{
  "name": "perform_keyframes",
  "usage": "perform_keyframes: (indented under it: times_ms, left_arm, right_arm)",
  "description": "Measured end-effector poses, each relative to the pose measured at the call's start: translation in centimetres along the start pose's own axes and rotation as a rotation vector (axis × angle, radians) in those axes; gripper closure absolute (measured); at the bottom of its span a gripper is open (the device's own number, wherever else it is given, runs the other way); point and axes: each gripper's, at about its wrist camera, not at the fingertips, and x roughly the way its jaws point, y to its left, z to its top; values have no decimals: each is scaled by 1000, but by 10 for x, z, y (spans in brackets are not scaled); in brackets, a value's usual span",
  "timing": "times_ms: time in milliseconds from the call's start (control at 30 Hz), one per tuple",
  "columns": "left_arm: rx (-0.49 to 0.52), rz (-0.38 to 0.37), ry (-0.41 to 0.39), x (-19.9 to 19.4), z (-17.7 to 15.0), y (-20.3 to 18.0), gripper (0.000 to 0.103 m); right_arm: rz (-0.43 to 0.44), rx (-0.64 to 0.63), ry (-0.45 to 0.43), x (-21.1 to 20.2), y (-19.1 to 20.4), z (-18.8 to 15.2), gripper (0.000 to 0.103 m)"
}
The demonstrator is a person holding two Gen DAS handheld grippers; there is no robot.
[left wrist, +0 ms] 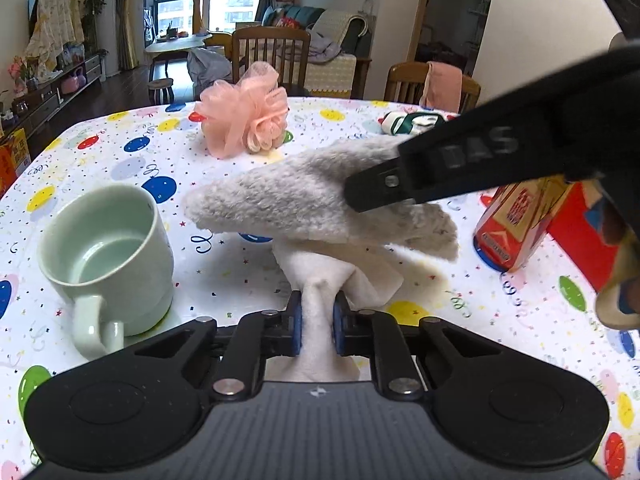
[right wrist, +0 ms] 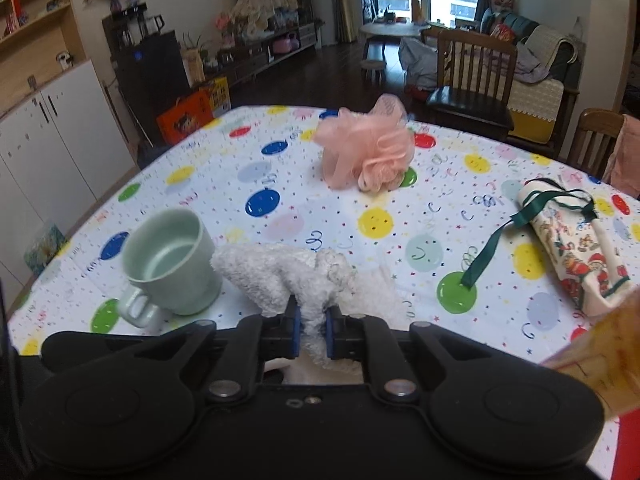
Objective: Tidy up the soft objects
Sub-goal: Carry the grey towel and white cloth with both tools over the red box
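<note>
Beside the green mug, on the desk with its balloon-patterned cover, a white fleecy cloth is held up by both grippers. Left gripper: jaws pressed on a gathered fold of the cloth's smooth white underside, the blue pads flanking the pinched material. Right gripper: jaws likewise pinching the cloth, here on its fluffy edge; seen from the left wrist view, this gripper reaches in from the right of the mug and lifts the fuzzy portion clear of the desk, so that the cloth spans between the two grips. The cloth lies just right of the mug, its near tip close to the mug's wall; whether the two touch cannot be told. Beyond the mug, farther across the desk, sits a pink mesh bath sponge. Well to the right of the mug lies a printed fabric pouch with a green ribbon trailing over the desk. Right of the cloth, as seen from the left wrist, stands a red and orange carton, tilted.
</note>
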Motion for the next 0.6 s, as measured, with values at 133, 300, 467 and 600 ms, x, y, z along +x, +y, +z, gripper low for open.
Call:
perform_keyframes:
  times_ms: [133, 300, 467, 600]
  left_arm:
    - [-5, -23, -15, -19, 2, -2, 88]
    - [-5, -43, -30, -42, 3, -7, 88]
    - [-1, -73, -48, -65, 8, -15, 88]
    - [16, -99, -65, -82, 14, -25, 88]
  right_arm:
    - [1, 24, -29, -27, -1, -3, 93]
    - [10, 64, -60, -63, -5, -11, 93]
    - [7, 114, -91, -102, -15, -25, 93]
    - [-7, 158, -120, -134, -28, -35, 93]
